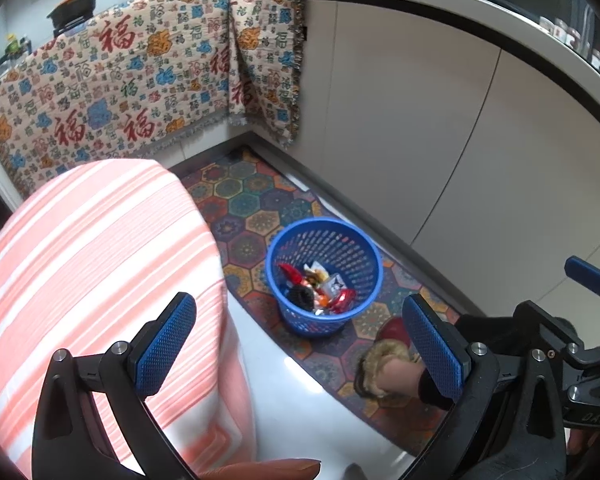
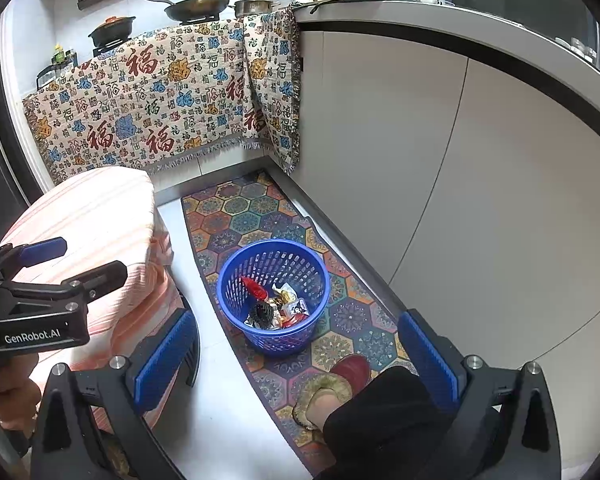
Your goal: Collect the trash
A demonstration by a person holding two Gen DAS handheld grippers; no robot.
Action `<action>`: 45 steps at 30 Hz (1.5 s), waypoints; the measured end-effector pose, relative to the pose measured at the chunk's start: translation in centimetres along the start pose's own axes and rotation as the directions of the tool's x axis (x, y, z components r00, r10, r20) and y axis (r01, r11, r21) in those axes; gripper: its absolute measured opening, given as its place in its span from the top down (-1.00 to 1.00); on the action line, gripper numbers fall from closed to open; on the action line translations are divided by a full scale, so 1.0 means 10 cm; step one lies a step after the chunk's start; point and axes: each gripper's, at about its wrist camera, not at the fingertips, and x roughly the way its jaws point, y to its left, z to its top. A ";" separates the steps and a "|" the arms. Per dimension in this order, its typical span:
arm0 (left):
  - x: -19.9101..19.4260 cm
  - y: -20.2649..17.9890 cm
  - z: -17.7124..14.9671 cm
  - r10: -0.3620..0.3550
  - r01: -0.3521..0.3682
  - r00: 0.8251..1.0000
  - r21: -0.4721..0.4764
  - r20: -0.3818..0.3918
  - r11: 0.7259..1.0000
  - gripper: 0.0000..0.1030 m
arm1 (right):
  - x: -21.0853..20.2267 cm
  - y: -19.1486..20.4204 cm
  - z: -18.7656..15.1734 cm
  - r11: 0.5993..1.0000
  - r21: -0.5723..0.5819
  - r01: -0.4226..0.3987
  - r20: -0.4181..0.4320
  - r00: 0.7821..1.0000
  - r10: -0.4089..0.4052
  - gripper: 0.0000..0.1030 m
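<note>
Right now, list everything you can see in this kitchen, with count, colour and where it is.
basket: one, blue, perforated, on the rug
trash: several wrappers, red, white and dark, inside the basket
rug: one, multicolour hexagons, on the floor along the cabinets
patterned cloth: cream with red characters, hanging over the stove counter front
striped cover: one, pink and white, over something bulky left of the rug
pans and pots: three, dark and metal, on the stove
cabinets: white, right side
slipper: one, red, on the person's foot, on the rug
left gripper: blue fingers, open, empty
right gripper: blue fingers, open, empty
</note>
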 end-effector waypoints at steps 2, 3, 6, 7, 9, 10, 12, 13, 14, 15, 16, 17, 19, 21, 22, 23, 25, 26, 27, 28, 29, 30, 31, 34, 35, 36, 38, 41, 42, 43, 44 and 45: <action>0.01 0.00 0.00 0.002 -0.002 1.000 0.000 -0.002 1.000 -0.99 | 0.01 -0.01 -0.01 1.000 -0.002 -0.001 0.000 1.000 0.001 -1.00; 0.01 0.00 0.00 0.003 -0.003 1.000 0.000 -0.003 1.000 -0.99 | 0.01 -0.01 -0.01 1.000 -0.002 -0.004 -0.002 1.000 0.004 -1.00; 0.01 -0.01 0.00 0.005 -0.005 1.000 0.003 -0.004 1.000 -0.99 | 0.02 0.00 -0.01 1.000 -0.004 -0.008 -0.001 1.000 0.008 -1.00; 0.01 -0.01 0.00 0.005 -0.005 1.000 0.004 -0.004 1.000 -0.99 | 0.02 0.00 -0.01 1.000 -0.005 -0.009 0.001 1.000 0.009 -1.00; 0.01 -0.01 0.00 0.006 -0.006 1.000 0.003 -0.003 1.000 -0.99 | 0.02 0.00 -0.01 1.000 -0.005 -0.009 0.001 1.000 0.009 -1.00; 0.01 -0.01 0.00 0.006 -0.005 1.000 0.003 -0.004 1.000 -0.99 | 0.02 0.00 -0.01 1.000 -0.005 -0.009 0.000 1.000 0.009 -1.00; 0.01 -0.01 0.00 0.004 -0.004 1.000 0.003 -0.004 1.000 -0.99 | 0.02 0.00 -0.01 1.000 -0.005 -0.007 0.001 1.000 0.007 -1.00; 0.01 -0.01 0.00 0.004 -0.004 1.000 0.003 -0.004 1.000 -0.99 | 0.02 -0.01 -0.02 1.000 -0.004 -0.007 -0.001 1.000 0.007 -1.00; 0.01 -0.01 0.00 0.005 -0.005 1.000 0.003 -0.005 1.000 -0.99 | 0.03 0.00 -0.02 1.000 -0.003 -0.007 -0.002 1.000 0.007 -1.00; 0.01 -0.02 0.00 0.006 -0.006 1.000 0.003 -0.005 1.000 -0.99 | 0.03 0.00 -0.03 1.000 -0.003 -0.006 -0.002 1.000 0.006 -1.00; 0.01 -0.01 0.01 0.005 -0.005 1.000 0.003 -0.006 1.000 -0.99 | 0.03 0.00 -0.03 1.000 -0.002 -0.006 -0.003 1.000 0.006 -1.00; 0.01 -0.02 0.01 0.005 -0.005 1.000 0.003 -0.007 1.000 -0.99 | 0.03 0.00 -0.03 1.000 -0.003 -0.008 -0.003 1.000 0.008 -1.00; 0.01 -0.02 0.01 0.005 -0.005 1.000 0.003 -0.007 1.000 -0.99 | 0.02 0.00 -0.04 1.000 -0.003 -0.006 0.000 1.000 0.006 -1.00; 0.01 -0.02 0.01 0.005 -0.005 1.000 0.003 -0.007 1.000 -0.99 | 0.03 0.00 -0.04 1.000 -0.004 -0.005 0.001 1.000 0.005 -1.00; 0.01 -0.02 0.01 0.005 -0.005 1.000 0.003 -0.007 1.000 -0.99 | 0.03 0.00 -0.04 1.000 -0.004 -0.005 0.000 1.000 0.005 -1.00; 0.01 -0.03 0.01 0.006 -0.006 1.000 0.004 -0.007 1.000 -0.99 | 0.03 0.01 -0.04 1.000 -0.003 -0.004 0.000 1.000 0.004 -1.00; 0.01 -0.02 0.01 0.007 -0.007 1.000 0.003 -0.008 1.000 -0.99 | 0.03 0.00 -0.04 1.000 -0.002 -0.004 -0.002 1.000 0.004 -1.00; 0.01 -0.02 0.01 0.007 -0.007 1.000 0.002 -0.008 1.000 -0.99 | 0.03 0.01 -0.04 1.000 -0.002 -0.004 -0.002 1.000 0.004 -1.00; 0.01 -0.03 0.00 0.006 -0.006 1.000 0.003 -0.009 1.000 -0.99 | 0.03 0.01 -0.04 1.000 -0.002 -0.004 -0.003 1.000 0.004 -1.00; 0.01 -0.02 0.01 0.007 -0.007 1.000 0.004 -0.008 1.000 -0.99 | 0.03 0.01 -0.04 1.000 -0.001 -0.004 -0.004 1.000 0.004 -1.00; 0.00 -0.03 0.01 0.007 -0.007 1.000 0.004 -0.008 1.000 -0.99 | 0.02 0.02 -0.04 1.000 -0.001 -0.003 -0.004 1.000 0.003 -1.00; 0.01 -0.03 0.01 0.007 -0.006 1.000 0.004 -0.008 1.000 -0.99 | 0.02 0.02 -0.05 1.000 0.000 -0.004 -0.005 1.000 0.004 -1.00; 0.01 -0.03 0.01 0.007 -0.007 1.000 0.004 -0.008 1.000 -0.99 | 0.02 0.02 -0.05 1.000 0.000 -0.004 -0.004 1.000 0.004 -1.00; 0.01 -0.02 0.01 0.006 -0.006 1.000 0.004 -0.009 1.000 -0.99 | 0.02 0.02 -0.05 1.000 -0.002 -0.004 -0.002 1.000 0.004 -1.00; 0.01 -0.02 0.01 0.006 -0.006 1.000 0.004 -0.009 1.000 -0.99 | 0.02 0.02 -0.05 1.000 -0.001 -0.005 -0.002 1.000 0.005 -1.00; 0.01 -0.02 0.01 0.007 -0.007 1.000 0.004 -0.010 1.000 -0.99 | 0.02 0.02 -0.05 1.000 -0.002 -0.006 -0.003 1.000 0.006 -1.00; 0.01 -0.02 0.01 0.007 -0.006 1.000 0.005 -0.011 1.000 -0.99 | 0.02 0.03 -0.04 1.000 -0.003 -0.009 -0.005 1.000 0.009 -1.00; 0.01 -0.01 0.01 0.007 -0.007 1.000 0.006 -0.012 1.000 -0.99 | 0.03 0.03 -0.04 1.000 -0.003 -0.013 -0.008 1.000 0.013 -1.00; 0.01 -0.01 0.01 0.007 -0.007 1.000 0.006 -0.012 1.000 -0.99 | 0.03 0.03 -0.04 1.000 -0.003 -0.013 -0.007 1.000 0.013 -1.00; 0.01 -0.01 0.01 0.006 -0.006 1.000 0.006 -0.012 1.000 -0.99 | 0.02 0.03 -0.04 1.000 -0.003 -0.012 -0.006 1.000 0.012 -1.00; 0.01 -0.01 0.01 0.005 -0.005 1.000 0.005 -0.012 1.000 -0.99 | 0.03 0.03 -0.03 1.000 -0.003 -0.013 -0.006 1.000 0.013 -1.00; 0.01 -0.01 0.01 0.004 -0.004 1.000 0.005 -0.012 1.000 -0.99 | 0.03 0.03 -0.03 1.000 -0.002 -0.014 -0.006 1.000 0.014 -1.00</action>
